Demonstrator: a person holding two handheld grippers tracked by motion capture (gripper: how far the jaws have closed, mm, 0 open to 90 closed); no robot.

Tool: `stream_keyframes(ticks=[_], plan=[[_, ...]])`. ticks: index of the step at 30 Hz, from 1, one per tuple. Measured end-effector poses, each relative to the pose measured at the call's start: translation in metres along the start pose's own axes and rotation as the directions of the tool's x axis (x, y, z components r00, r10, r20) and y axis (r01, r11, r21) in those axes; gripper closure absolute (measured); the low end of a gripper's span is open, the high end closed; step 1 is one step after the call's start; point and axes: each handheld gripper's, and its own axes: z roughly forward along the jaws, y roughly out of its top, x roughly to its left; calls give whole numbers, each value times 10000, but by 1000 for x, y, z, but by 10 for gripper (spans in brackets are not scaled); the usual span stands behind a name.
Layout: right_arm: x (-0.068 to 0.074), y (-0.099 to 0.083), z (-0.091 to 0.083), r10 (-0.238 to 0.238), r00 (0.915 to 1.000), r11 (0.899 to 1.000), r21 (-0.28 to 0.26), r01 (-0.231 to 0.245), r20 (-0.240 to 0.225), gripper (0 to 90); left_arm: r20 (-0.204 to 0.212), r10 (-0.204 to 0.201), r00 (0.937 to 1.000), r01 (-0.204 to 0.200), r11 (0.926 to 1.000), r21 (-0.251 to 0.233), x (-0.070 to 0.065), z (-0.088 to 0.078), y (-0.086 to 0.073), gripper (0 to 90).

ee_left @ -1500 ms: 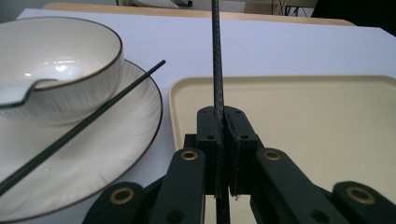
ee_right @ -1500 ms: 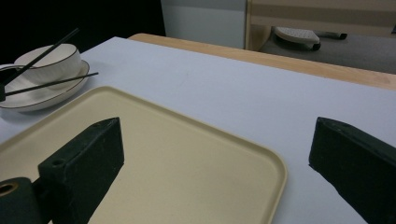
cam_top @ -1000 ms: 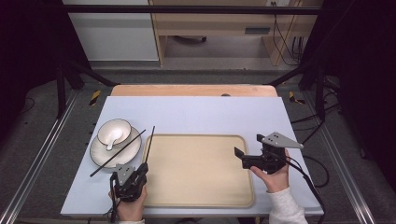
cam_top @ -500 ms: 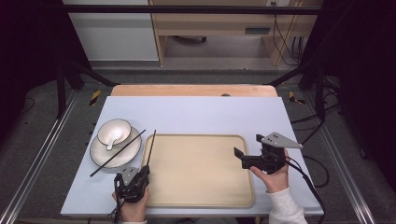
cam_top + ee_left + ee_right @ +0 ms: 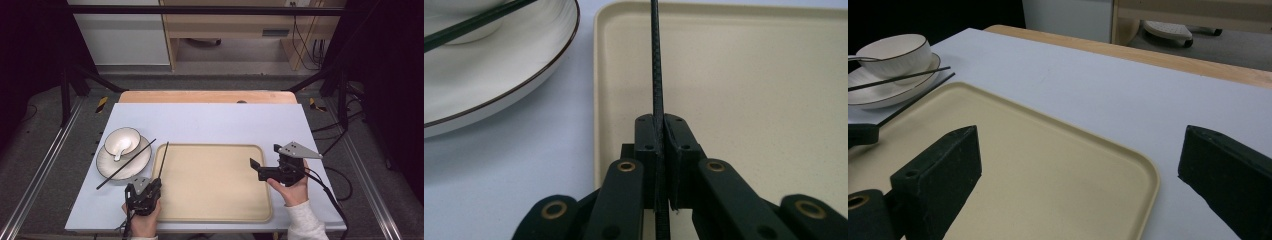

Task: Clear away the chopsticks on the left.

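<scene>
Chopstick (image 5: 657,75) — black, thin, pinched near its near end between the pads of the left claw (image 5: 660,145), which is closed tight on it. In the high view it (image 5: 163,160) runs away from the person along the left edge of the beige tray (image 5: 215,210), just right of the white plate (image 5: 111,167). The 2nd chopstick (image 5: 125,164) lies slantwise across that plate, leaning by the small bowl (image 5: 122,141) w/ a white spoon (image 5: 120,151) in it.

What's changed: compared w/ a second ago, the left hand (image 5: 142,220) and its claw have slid a bit toward the person and toward the tray, and the gripped chopstick has come along — earlier its far tip sat level w/ the plate's top rim, now it's lower and closer to the tray's corner. The other chopstick, bowl and plate look unmoved.

Right claw (image 5: 1078,165) is gaping wide w/ nothing between its pads, held over the tray's right part; it hasn't budged across the three high views.

My read: the pick is done and the carry has begun — one chopstick is secured and being pulled off toward the tray, prob. to be laid there. Its mate on the plate would be next. Grip is far from the stick's middle, so the long end may droop or swing.
</scene>
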Motion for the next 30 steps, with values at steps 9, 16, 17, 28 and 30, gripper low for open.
stream_keyframes(ticks=[9,16,17,28,30], plan=[[0,0,1,7,10000,10000,24,-7,-41,38,12,104,9999,-105,9997,232,-1,2,-1,849],[0,0,0,-12,10000,10000,5,12,-8,38,115,119,9999,-123,9994,325,-1,3,-1,848],[0,0,0,-12,10000,10000,5,12,-8,38,115,119,9999,-123,9994,325,-1,3,-1,845],[-1,2,-4,48,10000,9999,-155,-48,18,38,511,254,9984,-256,9997,37,1,-6,8,782],[-2,2,-5,44,10000,9998,-199,-43,33,38,957,339,9948,-324,9993,-168,3,-10,16,756]])
